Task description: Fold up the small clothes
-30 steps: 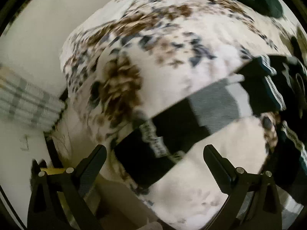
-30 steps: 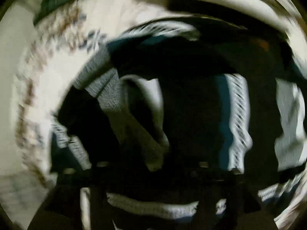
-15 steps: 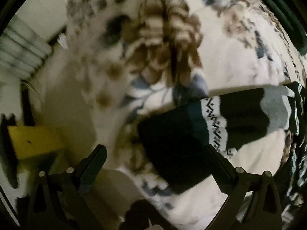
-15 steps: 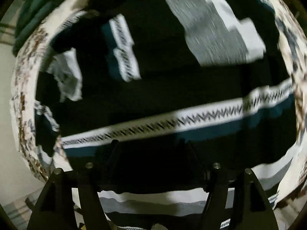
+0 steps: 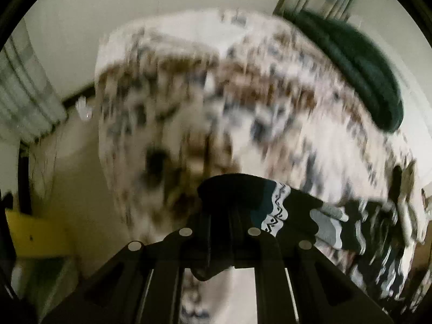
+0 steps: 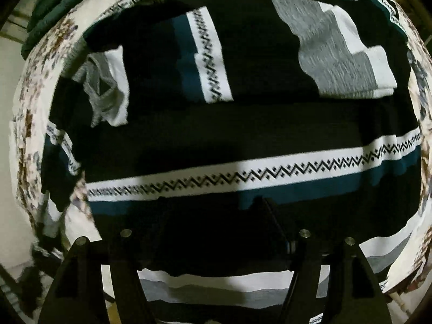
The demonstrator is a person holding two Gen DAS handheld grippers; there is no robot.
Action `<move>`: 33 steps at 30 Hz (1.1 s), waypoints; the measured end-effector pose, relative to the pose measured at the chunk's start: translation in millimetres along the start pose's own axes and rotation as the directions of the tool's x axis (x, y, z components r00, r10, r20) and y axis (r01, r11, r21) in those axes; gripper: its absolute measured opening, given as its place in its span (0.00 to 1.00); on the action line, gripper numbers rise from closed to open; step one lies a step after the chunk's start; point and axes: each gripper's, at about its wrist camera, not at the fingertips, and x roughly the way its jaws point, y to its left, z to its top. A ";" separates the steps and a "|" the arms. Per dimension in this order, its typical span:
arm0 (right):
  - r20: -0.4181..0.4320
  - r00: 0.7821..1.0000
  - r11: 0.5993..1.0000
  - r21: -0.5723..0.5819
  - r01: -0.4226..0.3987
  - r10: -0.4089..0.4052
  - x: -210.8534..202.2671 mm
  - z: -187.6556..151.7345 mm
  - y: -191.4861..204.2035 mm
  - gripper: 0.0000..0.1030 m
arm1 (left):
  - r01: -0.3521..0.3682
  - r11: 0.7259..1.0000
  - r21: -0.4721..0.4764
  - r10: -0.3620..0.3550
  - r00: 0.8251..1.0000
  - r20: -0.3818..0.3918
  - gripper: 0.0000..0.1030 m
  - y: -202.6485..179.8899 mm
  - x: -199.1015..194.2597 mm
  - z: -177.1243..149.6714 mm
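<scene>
We saw left gripper (image 5: 220, 216) clamped on sweater (image 5: 237, 197) cuff | right gripper (image 6: 213, 216) stood apart above sweater, gripping nothing | sweater lay spread on floral bedspread (image 5: 167, 86) | green blanket (image 5: 359, 64) beyond

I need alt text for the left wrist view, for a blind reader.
The left claw is shut on the dark end of a patterned sweater above a floral bedspread. A dark green cloth lies at its far edge.
</scene>
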 end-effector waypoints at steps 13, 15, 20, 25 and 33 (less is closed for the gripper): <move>-0.030 0.999 1.000 0.025 -0.018 0.019 -1.1 1.4 3.8 0.70 | 0.088 0.924 -0.373 -0.184 0.955 -0.231 0.38 66.7 55.3 -54.4; -0.034 0.999 0.999 0.030 -0.017 0.018 -0.8 1.9 1.5 0.70 | 0.128 0.880 -0.457 -0.259 0.937 -0.235 0.43 65.0 63.8 -66.7; -0.027 1.000 0.999 0.033 -0.010 0.011 -0.5 6.7 7.2 0.70 | 0.215 0.827 -0.519 -0.373 0.901 -0.221 0.51 35.2 94.6 -57.6; 0.007 0.999 0.998 0.033 -0.044 0.044 -2.2 29.0 25.1 0.70 | 0.215 0.842 -0.495 -0.362 0.905 -0.222 0.53 15.0 122.3 -36.0; 0.133 0.985 0.992 -0.072 -0.102 0.111 27.4 99.1 108.0 0.70 | 0.195 0.868 -0.456 -0.332 0.912 -0.242 0.53 10.9 119.4 -32.9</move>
